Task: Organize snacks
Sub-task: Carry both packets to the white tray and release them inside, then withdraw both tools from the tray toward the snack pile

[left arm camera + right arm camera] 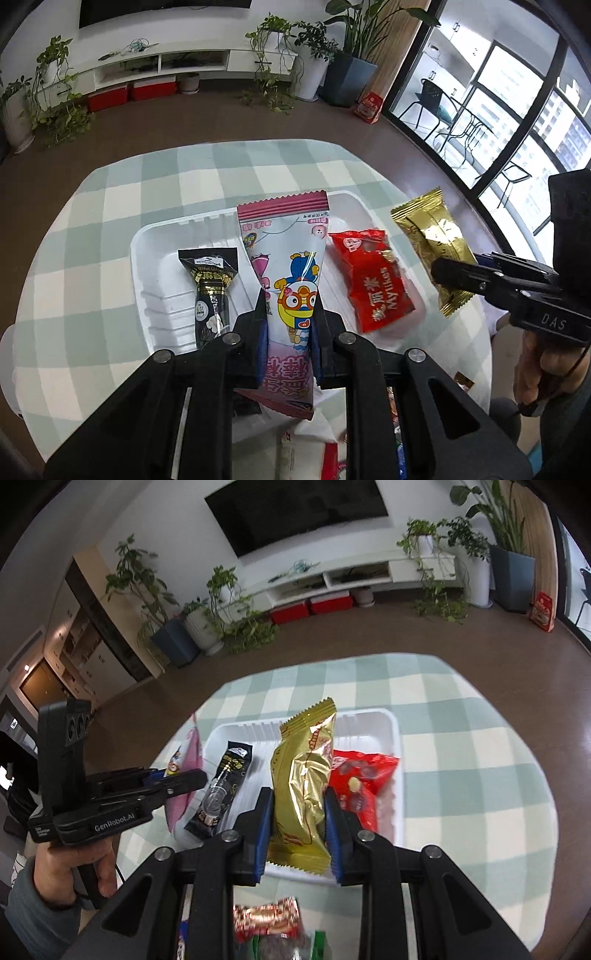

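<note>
Occlusions, blur, cut-offs

I can't see the white tray (155, 240) middle behind the cartoon packet (291, 280); black packet (214, 295) lower end sits behind my left tongs (290, 314). Snack pile (266, 919) at the bottom edge is blurred and cut off. Red packet (364, 779) is partly hidden by the gold packet (303, 775).

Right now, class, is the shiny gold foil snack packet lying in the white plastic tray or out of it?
Out: the gold foil packet is clamped in the right hand-held gripper, above the white tray.
</note>
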Demonstrator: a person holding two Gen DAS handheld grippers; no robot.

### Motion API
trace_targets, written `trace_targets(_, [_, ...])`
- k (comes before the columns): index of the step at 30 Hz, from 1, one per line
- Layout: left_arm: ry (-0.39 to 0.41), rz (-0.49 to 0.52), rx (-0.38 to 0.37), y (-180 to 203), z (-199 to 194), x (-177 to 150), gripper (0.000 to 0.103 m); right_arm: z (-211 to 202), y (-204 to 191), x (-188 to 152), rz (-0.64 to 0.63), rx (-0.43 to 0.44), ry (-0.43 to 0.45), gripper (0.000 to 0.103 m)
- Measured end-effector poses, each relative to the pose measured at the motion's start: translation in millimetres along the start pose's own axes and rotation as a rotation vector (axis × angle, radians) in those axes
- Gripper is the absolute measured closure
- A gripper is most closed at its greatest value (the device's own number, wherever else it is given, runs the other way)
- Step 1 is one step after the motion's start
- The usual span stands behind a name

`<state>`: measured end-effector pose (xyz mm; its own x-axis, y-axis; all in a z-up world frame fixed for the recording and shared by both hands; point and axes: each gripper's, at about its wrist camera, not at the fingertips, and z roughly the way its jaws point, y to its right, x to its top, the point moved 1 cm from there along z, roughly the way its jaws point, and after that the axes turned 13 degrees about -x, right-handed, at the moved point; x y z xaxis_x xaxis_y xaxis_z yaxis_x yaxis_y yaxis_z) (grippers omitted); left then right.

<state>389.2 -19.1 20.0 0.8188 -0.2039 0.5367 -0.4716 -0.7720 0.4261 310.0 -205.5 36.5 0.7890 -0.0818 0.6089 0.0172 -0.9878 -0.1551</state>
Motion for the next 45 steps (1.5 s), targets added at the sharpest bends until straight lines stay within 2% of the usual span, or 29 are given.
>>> trace_targets(5, [-0.050,-0.016,0.032,-20,41,-5,0.087,51,-20,0,-0.039,-0.026,-0.079,0.074])
trace_targets(11, [-0.068,0.012,0.049,-23,62,-11,0.083,85,-27,-11,-0.077,-0.060,-0.126,0.074])
trace_targets(24, [-0.116,0.045,0.078,-18,78,-20,0.080,99,-29,-23,-0.116,-0.099,-0.139,0.074])
trace_targets(29, [-0.100,0.051,0.087,-19,77,-20,0.079,98,-29,-24,-0.111,-0.098,-0.134,0.074])
trace_targets(32, [-0.099,0.053,0.088,-20,76,-21,0.070,96,-28,-25,-0.103,-0.104,-0.133,0.071])
trace_targets(34, [-0.088,0.058,0.101,-20,75,-22,0.055,92,-26,-25,-0.093,-0.101,-0.127,0.069])
trace_targets(38, [-0.060,0.056,0.101,-19,68,-22,0.050,82,-23,-24,-0.093,-0.109,-0.105,0.060])
trace_targets(41, [-0.047,0.069,0.096,-13,60,-22,0.049,72,-22,-23,-0.104,-0.117,-0.085,0.057])
trace_targets(44, [-0.020,0.097,0.101,-3,44,-25,0.034,56,-22,-19,-0.104,-0.126,-0.056,0.043])
trace_targets(45, [-0.007,0.104,0.102,0,38,-26,0.024,48,-21,-18,-0.097,-0.122,-0.042,0.038])
